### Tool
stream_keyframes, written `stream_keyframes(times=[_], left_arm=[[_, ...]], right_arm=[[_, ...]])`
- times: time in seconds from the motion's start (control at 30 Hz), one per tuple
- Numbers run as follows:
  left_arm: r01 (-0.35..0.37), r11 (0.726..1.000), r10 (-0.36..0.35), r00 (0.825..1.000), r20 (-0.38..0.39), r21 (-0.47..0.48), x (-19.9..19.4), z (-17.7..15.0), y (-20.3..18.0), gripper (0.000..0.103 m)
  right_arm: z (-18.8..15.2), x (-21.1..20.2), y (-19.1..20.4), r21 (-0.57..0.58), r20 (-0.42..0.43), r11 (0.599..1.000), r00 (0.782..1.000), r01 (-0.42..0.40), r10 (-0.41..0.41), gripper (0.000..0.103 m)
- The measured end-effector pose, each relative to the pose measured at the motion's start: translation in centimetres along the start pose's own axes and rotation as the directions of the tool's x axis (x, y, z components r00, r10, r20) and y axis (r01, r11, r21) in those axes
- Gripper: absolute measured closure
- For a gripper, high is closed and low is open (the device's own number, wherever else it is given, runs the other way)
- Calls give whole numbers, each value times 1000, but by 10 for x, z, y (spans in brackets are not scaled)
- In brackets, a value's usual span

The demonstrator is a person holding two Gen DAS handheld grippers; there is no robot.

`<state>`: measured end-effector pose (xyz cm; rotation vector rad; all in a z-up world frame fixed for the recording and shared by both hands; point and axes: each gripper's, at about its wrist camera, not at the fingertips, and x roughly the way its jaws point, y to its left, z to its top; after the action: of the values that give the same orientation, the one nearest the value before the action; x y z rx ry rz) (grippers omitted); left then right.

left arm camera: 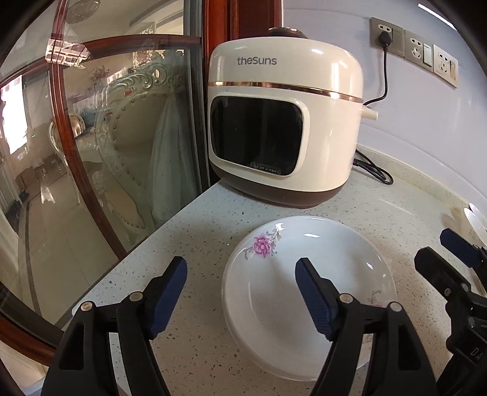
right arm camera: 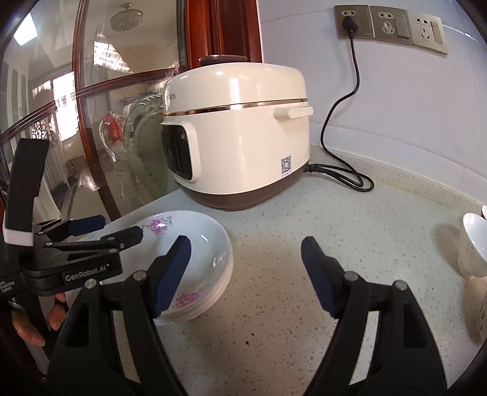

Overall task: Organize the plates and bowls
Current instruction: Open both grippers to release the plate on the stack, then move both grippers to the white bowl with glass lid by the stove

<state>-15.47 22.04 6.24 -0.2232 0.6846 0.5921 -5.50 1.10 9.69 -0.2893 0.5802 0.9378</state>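
I hold a gripper in each hand over the speckled desk [left arm camera: 194, 231]. My left gripper [left arm camera: 240, 292] has its jaws wide apart with nothing pressed between them; its right finger hangs over the near side of the stack of white plates [left arm camera: 307, 274], its left finger over bare desk. The plates, painted with pink flowers, sit nested on the desk in front of the cream rice cooker [left arm camera: 283, 121], close to the edge by the glass door [left arm camera: 106, 137]. My right gripper [right arm camera: 246, 274] also has its jaws spread and empty, hovering over bare desk just right of the plates. A small white bowl [right arm camera: 474, 246] stands further right. The cooker's black cord [right arm camera: 338, 121] runs up to a wall socket [right arm camera: 353, 22].
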Motion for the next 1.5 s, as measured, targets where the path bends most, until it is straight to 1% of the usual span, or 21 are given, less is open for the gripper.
stream_keyframes(times=[0.2,0.3,0.4,0.5,0.57,0.63,0.67,0.73,0.77,0.87,0.9,0.97,1.03,1.07,1.1,1.13,1.17,1.2,1.3,1.4,1.5], left_arm=[[28,1000,-28,999,30,2,-12,-1,-7,25],[88,996,-89,995,49,11,-24,-1,-18,23],[165,985,-169,983,71,58,-37,-1,-39,20],[247,961,-255,966,51,124,-44,-3,-72,19],[312,938,-318,948,10,152,-43,-4,-98,19],[383,908,-382,923,-38,171,-41,-6,-127,19],[407,896,-404,913,-55,179,-41,-7,-140,19],[452,868,-444,892,-88,207,-40,-8,-171,19],[467,857,-457,884,-96,220,-41,-9,-183,19],[511,824,-494,859,-133,245,-43,-11,-224,19],[539,808,-519,842,-147,239,-44,-9,-239,19],[566,791,-542,825,-162,232,-47,-7,-259,19],[601,765,-574,799,-180,231,-48,-4,-286,19],[613,757,-582,790,-191,229,-47,-4,-299,19],[617,754,-584,786,-202,226,-46,-4,-308,19],[629,746,-591,776,-220,216,-44,-4,-320,19],[634,744,-596,772,-222,210,-43,-4,-324,19],[636,744,-599,770,-220,203,-42,-3,-330,19],[626,756,-590,779,-214,191,-38,-3,-347,19],[605,767,-566,795,-218,215,-33,-2,-362,19],[571,779,-530,821,-214,258,-24,-8,-372,19]], right_arm=[[2,-9,1,-60,10,998,1000,6,-5,22],[9,-24,1,-117,42,993,999,5,-1,20],[19,-48,-12,-159,98,986,995,44,-28,19],[25,-76,-49,-148,117,981,987,129,-112,12],[23,-88,-88,-118,61,977,983,179,-173,12],[20,-102,-123,-59,39,964,966,259,-257,12],[18,-113,-148,10,24,961,961,275,-276,12],[12,-133,-187,142,10,952,961,272,-276,12],[8,-145,-208,219,6,932,955,289,-298,12],[-6,-171,-249,344,-22,872,932,348,-363,12],[-11,-178,-259,373,-34,855,926,360,-375,12],[-18,-187,-273,408,-52,831,918,378,-393,12],[-25,-196,-285,433,-78,813,915,390,-397,12],[-28,-197,-286,434,-93,809,913,396,-397,12],[-31,-198,-288,430,-107,806,909,407,-402,12],[-32,-197,-289,421,-121,804,905,419,-408,12],[-34,-197,-289,413,-136,802,900,432,-415,12],[-34,-197,-291,411,-145,799,897,439,-418,12],[-40,-198,-297,417,-171,783,886,461,-431,12],[-45,-197,-301,419,-205,769,875,484,-439,12],[-49,-193,-301,408,-233,769,871,492,-434,12]])
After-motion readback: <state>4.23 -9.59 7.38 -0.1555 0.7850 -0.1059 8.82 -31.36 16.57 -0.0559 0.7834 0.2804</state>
